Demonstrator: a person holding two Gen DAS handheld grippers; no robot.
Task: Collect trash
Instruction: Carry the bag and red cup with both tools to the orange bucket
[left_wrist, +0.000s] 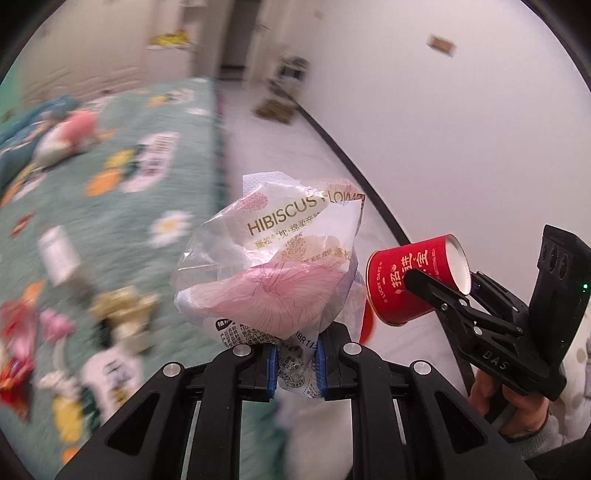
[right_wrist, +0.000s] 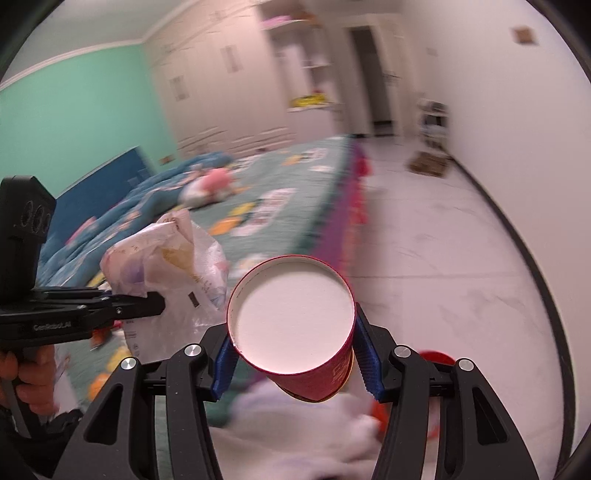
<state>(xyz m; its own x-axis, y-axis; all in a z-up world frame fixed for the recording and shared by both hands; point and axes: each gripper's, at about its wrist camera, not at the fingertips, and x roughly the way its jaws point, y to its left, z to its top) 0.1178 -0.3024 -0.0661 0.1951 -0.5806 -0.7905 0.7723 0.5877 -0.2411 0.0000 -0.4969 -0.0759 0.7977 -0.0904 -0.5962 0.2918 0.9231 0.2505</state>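
My left gripper (left_wrist: 295, 363) is shut on the lower end of a crumpled plastic tissue wrapper (left_wrist: 273, 266) printed with pink flowers and "HIBISCUS FLOWER"; the wrapper bulges up above the blue pads. That wrapper (right_wrist: 173, 266) and the left gripper (right_wrist: 155, 301) also appear at the left of the right wrist view. My right gripper (right_wrist: 293, 360) is shut on a red paper cup (right_wrist: 295, 325), its white inside facing the camera. In the left wrist view the red cup (left_wrist: 413, 280) with gold characters is clamped by the right gripper (left_wrist: 436, 291) beside the wrapper.
A bed with a green patterned cover (left_wrist: 122, 192) carries scattered wrappers and small items (left_wrist: 122, 314) and a pink plush toy (right_wrist: 216, 181). White floor (right_wrist: 436, 251) runs right of the bed toward a doorway (right_wrist: 373, 88). A cardboard piece (right_wrist: 428, 164) lies near the white wall.
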